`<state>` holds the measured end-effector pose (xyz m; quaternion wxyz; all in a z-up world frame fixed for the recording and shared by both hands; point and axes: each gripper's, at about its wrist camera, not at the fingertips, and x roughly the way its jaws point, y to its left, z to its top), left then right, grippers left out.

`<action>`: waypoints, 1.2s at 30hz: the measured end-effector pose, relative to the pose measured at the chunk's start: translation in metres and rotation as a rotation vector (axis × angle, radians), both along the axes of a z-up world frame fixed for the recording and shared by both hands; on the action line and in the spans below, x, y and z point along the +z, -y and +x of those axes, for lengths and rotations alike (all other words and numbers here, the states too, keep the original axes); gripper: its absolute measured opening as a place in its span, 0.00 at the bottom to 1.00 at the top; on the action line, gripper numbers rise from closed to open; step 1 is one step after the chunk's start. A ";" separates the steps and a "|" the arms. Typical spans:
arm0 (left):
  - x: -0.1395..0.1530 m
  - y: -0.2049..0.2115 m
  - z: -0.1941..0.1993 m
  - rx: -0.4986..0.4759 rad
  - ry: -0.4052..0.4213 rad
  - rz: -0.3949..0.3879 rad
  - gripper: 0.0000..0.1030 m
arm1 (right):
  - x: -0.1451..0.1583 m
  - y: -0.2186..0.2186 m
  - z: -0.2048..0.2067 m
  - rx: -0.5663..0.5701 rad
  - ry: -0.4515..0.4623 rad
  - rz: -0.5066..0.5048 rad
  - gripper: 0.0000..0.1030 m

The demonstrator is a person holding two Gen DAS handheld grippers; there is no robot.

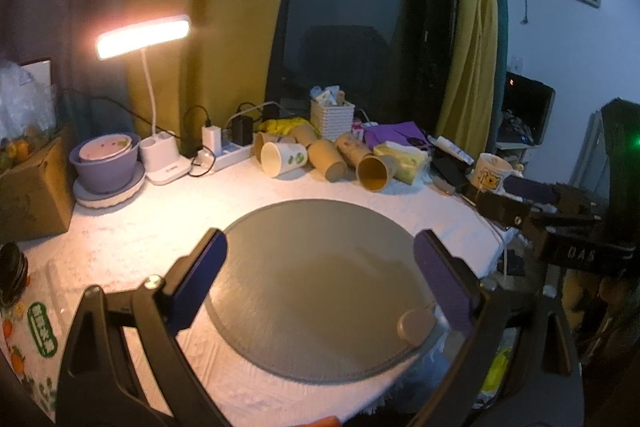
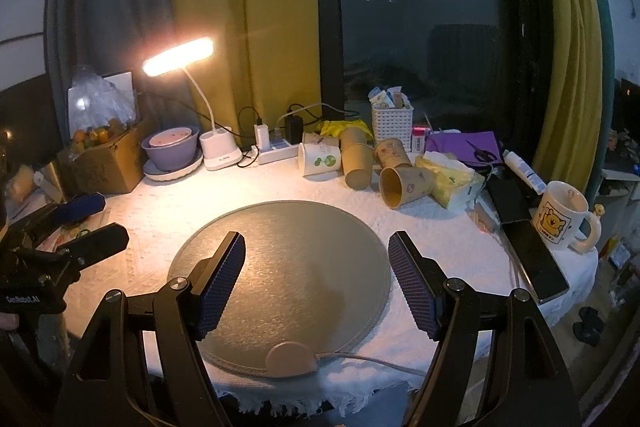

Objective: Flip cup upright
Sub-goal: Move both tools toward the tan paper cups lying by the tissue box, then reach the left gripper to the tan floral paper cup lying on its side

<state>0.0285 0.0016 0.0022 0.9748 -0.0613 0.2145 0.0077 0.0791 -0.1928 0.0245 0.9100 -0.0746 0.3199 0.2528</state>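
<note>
Several paper cups lie on their sides at the back of the table: a white one with green leaves, plain brown ones, and a yellow-lined one nearest the round grey mat. My left gripper is open and empty above the mat's near side. My right gripper is open and empty above the mat too; it also shows in the left wrist view. The left gripper shows in the right wrist view.
A lit desk lamp, purple bowl, power strip, white basket, tissue pack, phone and bear mug ring the mat. A cardboard box stands at the left.
</note>
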 end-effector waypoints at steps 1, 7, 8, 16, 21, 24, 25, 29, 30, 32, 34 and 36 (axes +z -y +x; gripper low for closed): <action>0.000 0.001 0.004 -0.005 -0.004 0.003 0.93 | -0.001 0.000 0.004 -0.002 -0.003 -0.004 0.75; 0.000 0.008 0.038 -0.046 -0.014 0.027 0.93 | -0.015 0.001 0.024 -0.022 -0.030 -0.015 0.75; 0.001 0.009 0.043 -0.050 -0.012 0.032 0.93 | -0.016 0.002 0.029 -0.027 -0.032 -0.017 0.75; -0.005 0.019 0.098 -0.076 -0.099 0.059 0.93 | -0.030 0.016 0.067 -0.062 -0.056 -0.018 0.75; -0.011 0.028 0.132 -0.093 -0.141 0.074 0.93 | -0.041 0.027 0.098 -0.078 -0.075 -0.021 0.75; -0.014 0.033 0.155 -0.104 -0.159 0.090 0.93 | -0.048 0.033 0.117 -0.080 -0.093 -0.025 0.75; -0.015 0.034 0.161 -0.106 -0.159 0.092 0.93 | -0.050 0.035 0.122 -0.078 -0.096 -0.027 0.75; -0.018 0.039 0.190 -0.112 -0.173 0.100 0.93 | -0.061 0.039 0.144 -0.071 -0.108 -0.043 0.75; -0.019 0.041 0.197 -0.113 -0.175 0.102 0.93 | -0.063 0.041 0.150 -0.071 -0.108 -0.045 0.75; -0.021 0.044 0.212 -0.115 -0.180 0.104 0.93 | -0.067 0.047 0.161 -0.074 -0.111 -0.040 0.75; -0.026 0.049 0.228 -0.118 -0.194 0.100 0.93 | -0.069 0.052 0.173 -0.082 -0.108 -0.036 0.75; -0.031 0.054 0.243 -0.121 -0.207 0.096 0.93 | -0.072 0.058 0.184 -0.094 -0.102 -0.040 0.75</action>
